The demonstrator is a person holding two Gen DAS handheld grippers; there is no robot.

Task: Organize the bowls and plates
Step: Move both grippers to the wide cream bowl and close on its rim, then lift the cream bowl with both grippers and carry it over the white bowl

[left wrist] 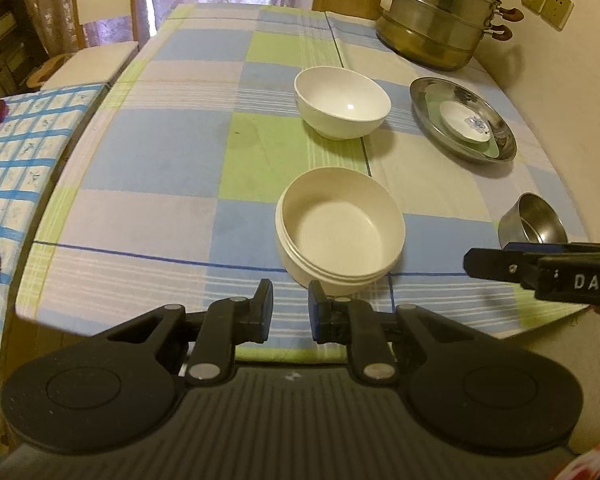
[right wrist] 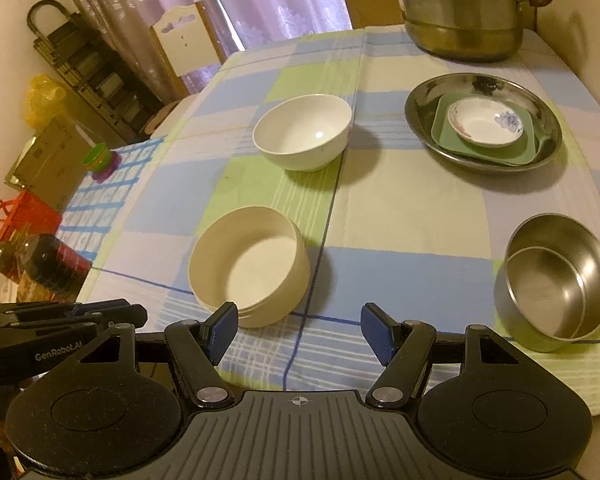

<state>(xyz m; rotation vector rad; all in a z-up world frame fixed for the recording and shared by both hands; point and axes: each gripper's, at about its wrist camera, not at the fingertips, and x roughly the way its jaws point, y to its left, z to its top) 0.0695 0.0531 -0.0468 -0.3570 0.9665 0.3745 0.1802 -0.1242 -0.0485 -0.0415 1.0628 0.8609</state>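
Note:
A cream bowl (left wrist: 340, 232) (right wrist: 252, 264) stands near the table's front edge, just beyond my left gripper (left wrist: 290, 312), whose jaws are a narrow gap apart with nothing between them. Farther back sits a white bowl (left wrist: 342, 102) (right wrist: 302, 132). At the right, a steel plate (left wrist: 420, 96) (right wrist: 420, 104) holds a green square plate (right wrist: 444, 128) and a small flowered dish (left wrist: 466, 122) (right wrist: 486, 124). Two nested steel bowls (left wrist: 536, 220) (right wrist: 556, 280) stand at the right front. My right gripper (right wrist: 298, 332) (left wrist: 500, 264) is open and empty over the front edge, between the cream bowl and the steel bowls.
A checked cloth covers the table (left wrist: 140, 160) (right wrist: 400, 208). A tall steel steamer pot (left wrist: 436, 12) (right wrist: 460, 8) stands at the back right by the wall. Left of the table are a chair (left wrist: 96, 56), a side table (left wrist: 20, 152) with a green cup (right wrist: 98, 158), and a dark bottle (right wrist: 44, 264).

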